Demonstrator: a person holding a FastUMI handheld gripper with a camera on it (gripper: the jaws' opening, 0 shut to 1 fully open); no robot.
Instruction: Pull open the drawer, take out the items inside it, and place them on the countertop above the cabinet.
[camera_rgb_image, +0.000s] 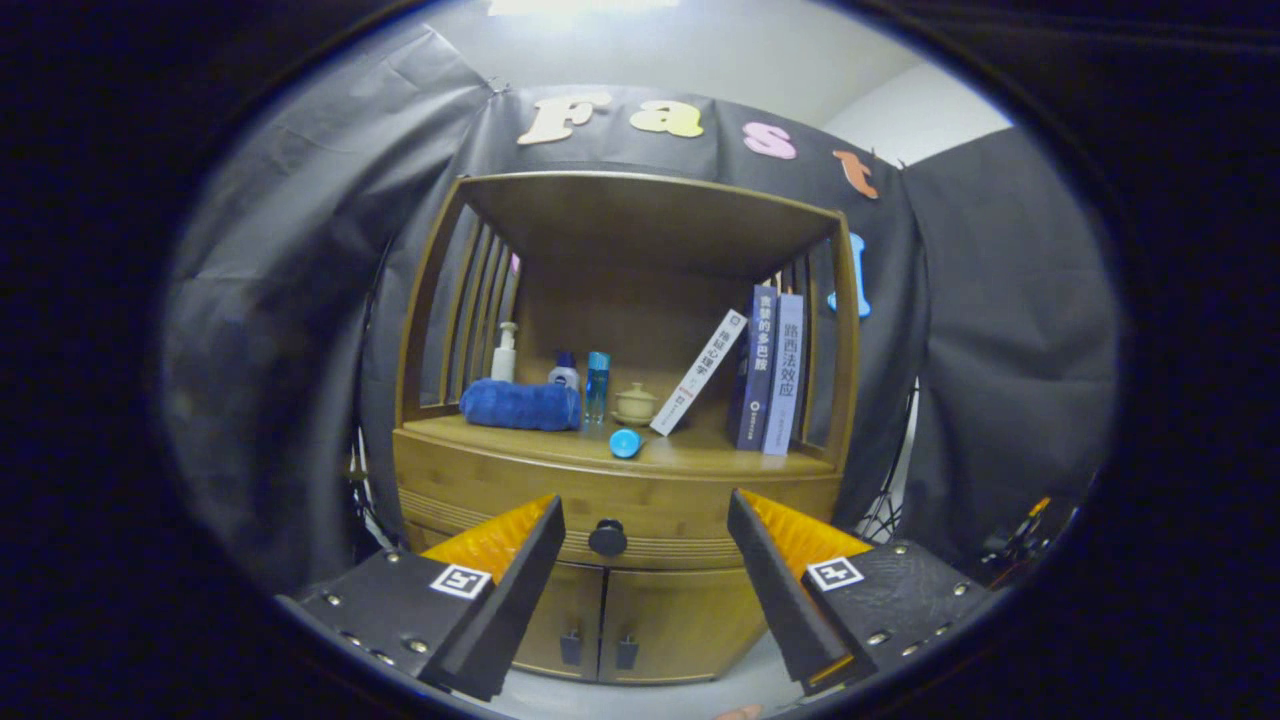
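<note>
Recording booth, black cloth wall (280, 300), home-style cabinet (620, 480)

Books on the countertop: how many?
3. One white book leans tilted beside the small lidded cup; two upright books stand side by side at the cabinet's right slats. More could hide behind them. The gripper is open.

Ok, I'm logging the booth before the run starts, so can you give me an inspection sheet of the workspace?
Surface: wooden countertop of the cabinet, partly bare at the front.
Job's things: drawer shut; its dark knob lies beyond the fingers, between them.
Clutter: blue towel, pump bottle, two small bottles, lidded cup, blue round item, leaning book, two upright books.
Grippers: gripper open, fingers holding nothing.
Cables: nothing seen.
Surroundings: black cloth wall; two lower doors shut.
</note>
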